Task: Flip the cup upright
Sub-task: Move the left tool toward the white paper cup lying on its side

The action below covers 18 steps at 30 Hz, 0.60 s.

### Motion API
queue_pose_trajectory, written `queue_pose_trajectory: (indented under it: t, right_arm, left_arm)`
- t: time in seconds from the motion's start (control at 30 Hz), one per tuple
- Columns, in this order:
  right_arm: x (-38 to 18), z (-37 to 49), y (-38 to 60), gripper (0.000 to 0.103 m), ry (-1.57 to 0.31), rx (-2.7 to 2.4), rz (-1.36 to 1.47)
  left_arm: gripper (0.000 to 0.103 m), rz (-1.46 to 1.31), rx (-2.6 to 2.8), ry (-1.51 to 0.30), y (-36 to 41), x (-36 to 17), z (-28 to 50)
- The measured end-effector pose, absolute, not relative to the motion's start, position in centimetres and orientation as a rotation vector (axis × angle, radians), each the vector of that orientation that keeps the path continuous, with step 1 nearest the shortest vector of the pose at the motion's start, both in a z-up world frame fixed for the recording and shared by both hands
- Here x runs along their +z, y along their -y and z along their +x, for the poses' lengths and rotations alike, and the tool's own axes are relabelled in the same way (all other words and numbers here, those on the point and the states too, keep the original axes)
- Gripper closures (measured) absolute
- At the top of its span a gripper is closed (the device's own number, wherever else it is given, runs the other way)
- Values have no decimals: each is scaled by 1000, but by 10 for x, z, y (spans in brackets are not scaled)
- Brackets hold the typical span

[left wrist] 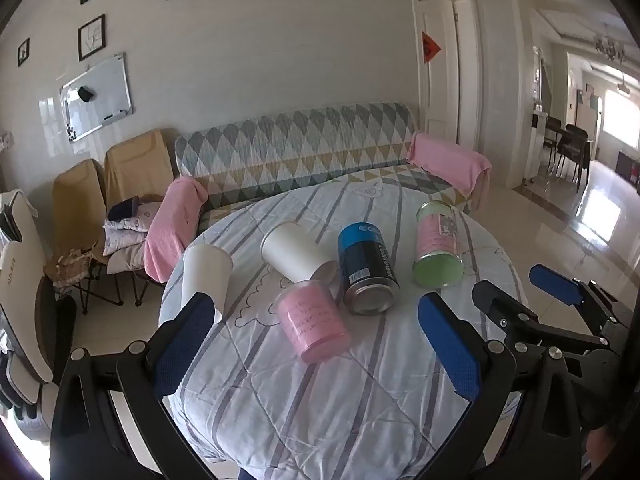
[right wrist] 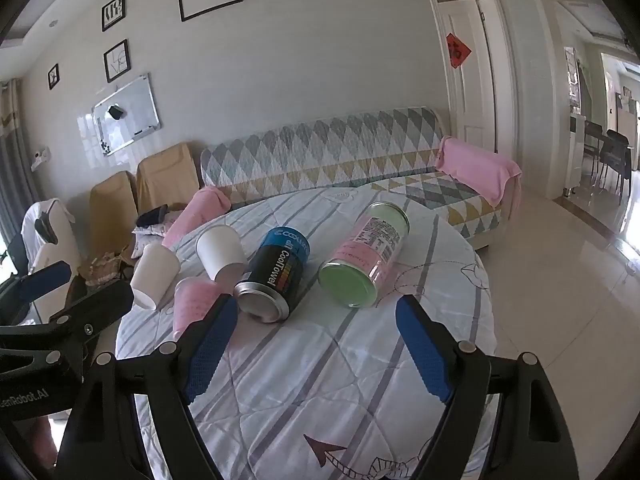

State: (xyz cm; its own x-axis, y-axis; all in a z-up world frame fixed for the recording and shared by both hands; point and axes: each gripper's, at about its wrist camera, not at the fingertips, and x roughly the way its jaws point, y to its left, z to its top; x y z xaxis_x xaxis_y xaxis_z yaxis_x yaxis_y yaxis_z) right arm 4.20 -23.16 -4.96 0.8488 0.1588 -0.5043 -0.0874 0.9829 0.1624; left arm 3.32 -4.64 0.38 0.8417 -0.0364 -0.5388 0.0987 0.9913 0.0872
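Observation:
Several containers lie on their sides on a round table under a striped white quilt [left wrist: 320, 392]. A white paper cup [left wrist: 294, 254] lies in the middle and a second white cup [left wrist: 205, 276] lies near the left edge. A pink cup [left wrist: 314, 322] lies nearest, beside a blue and black can [left wrist: 366, 268] and a pink and green can [left wrist: 436, 250]. My left gripper [left wrist: 316, 344] is open and empty, just short of the pink cup. My right gripper [right wrist: 320, 348] is open and empty, just short of the blue can [right wrist: 276, 274] and the green can [right wrist: 366, 254].
A sofa [left wrist: 296, 152] with a diamond-pattern cover and pink towels stands behind the table. Folding chairs [left wrist: 104, 196] with clothes stand at the left. The right gripper [left wrist: 556, 292] shows at the right of the left wrist view. Tiled floor [right wrist: 560, 280] lies to the right.

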Motion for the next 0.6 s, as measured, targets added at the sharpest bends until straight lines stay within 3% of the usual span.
queue_pose_trajectory:
  t: [0.6]
  right_arm:
    - [-52,48,234,20,-543,148,137]
  left_arm:
    - [0,106,-53,-569,43,7,34]
